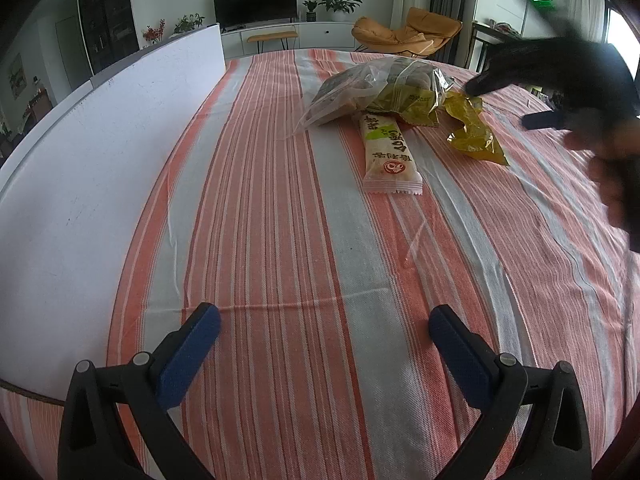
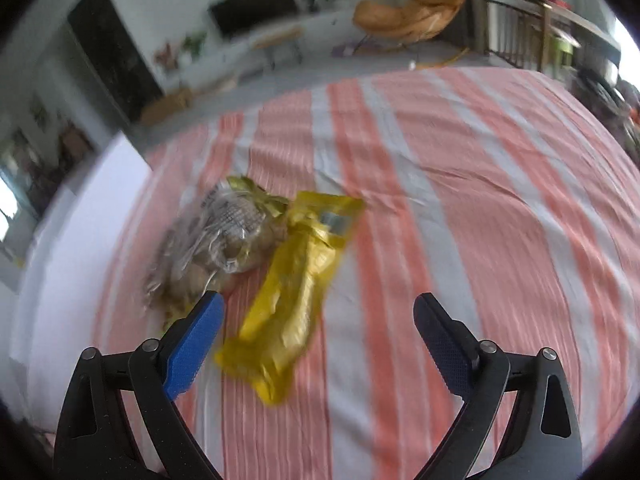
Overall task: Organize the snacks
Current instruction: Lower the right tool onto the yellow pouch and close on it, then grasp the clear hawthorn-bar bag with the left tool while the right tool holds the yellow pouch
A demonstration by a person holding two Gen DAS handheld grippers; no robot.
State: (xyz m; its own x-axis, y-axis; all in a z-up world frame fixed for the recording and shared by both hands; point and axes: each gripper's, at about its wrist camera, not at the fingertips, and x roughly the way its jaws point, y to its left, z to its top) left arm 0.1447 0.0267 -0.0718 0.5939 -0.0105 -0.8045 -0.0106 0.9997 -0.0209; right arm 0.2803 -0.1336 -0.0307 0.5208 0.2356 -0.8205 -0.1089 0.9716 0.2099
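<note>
1. The step in hand looks like gathering loose packets into the clear plastic bag [image 1: 372, 92], which lies on the far side of the striped table [image 1: 280, 240] and already holds several snacks.
2. Two packets lie outside it. A white and green packet [image 1: 390, 156] sits just near of the bag, its far end touching or tucked under the bag's edge. A yellow packet [image 2: 296, 292] lies just right of the bag, its far end against it.
3. The right tool [image 2: 320, 320] hovers over the yellow packet with its jaws spread wide and nothing between them. This view is blurred, so it is probably moving.
4. The left tool [image 1: 324, 344] hangs low over the near part of the table, wide open and empty, well apart from the snacks.
5. The next move probably calls for lowering the right tool across the yellow packet's narrow width and closing on it.
6. The left tool would likely need to reach forward and hold the bag's mouth open; which way the mouth faces is unclear.
</note>
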